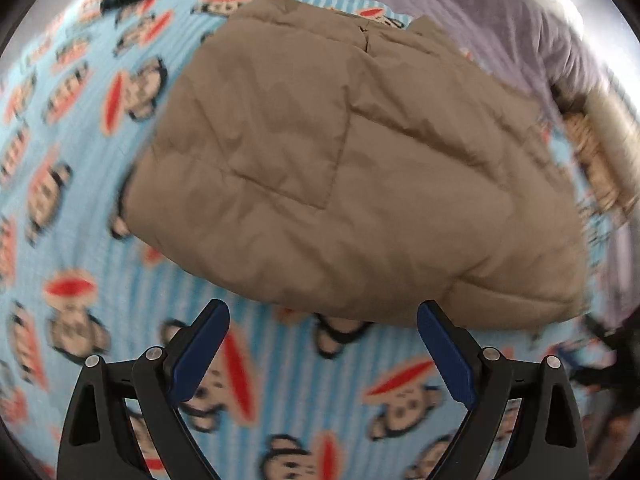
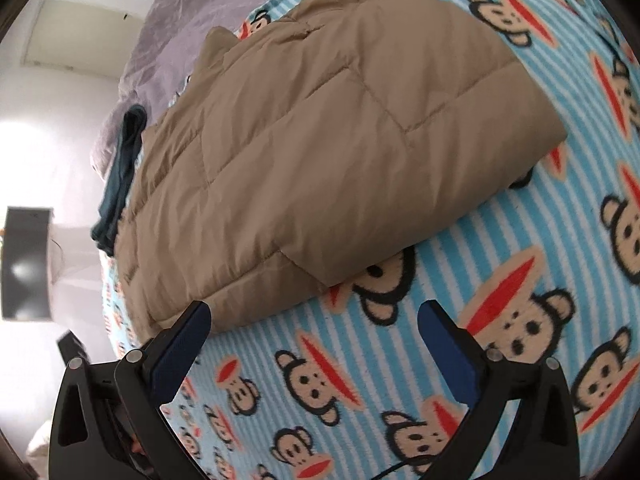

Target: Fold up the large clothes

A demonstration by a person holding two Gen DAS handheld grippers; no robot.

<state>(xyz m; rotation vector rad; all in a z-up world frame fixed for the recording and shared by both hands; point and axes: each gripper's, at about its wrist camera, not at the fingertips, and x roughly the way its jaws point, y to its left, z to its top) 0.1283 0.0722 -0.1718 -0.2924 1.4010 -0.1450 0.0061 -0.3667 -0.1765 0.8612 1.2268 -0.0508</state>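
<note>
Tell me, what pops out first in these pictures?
A big puffy tan jacket lies folded in the middle of a blue striped monkey blanket. Both grippers, left and right, hang open just short of its near edge. A dark garment lies at the jacket's far side.

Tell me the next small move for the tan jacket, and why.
Probably bring the right claw forward onto the near edge of the tan quilted jacket and close. Both claws are open and empty, the left claw also short of it, and the jacket lies partly folded on the monkey-print blanket.
</note>
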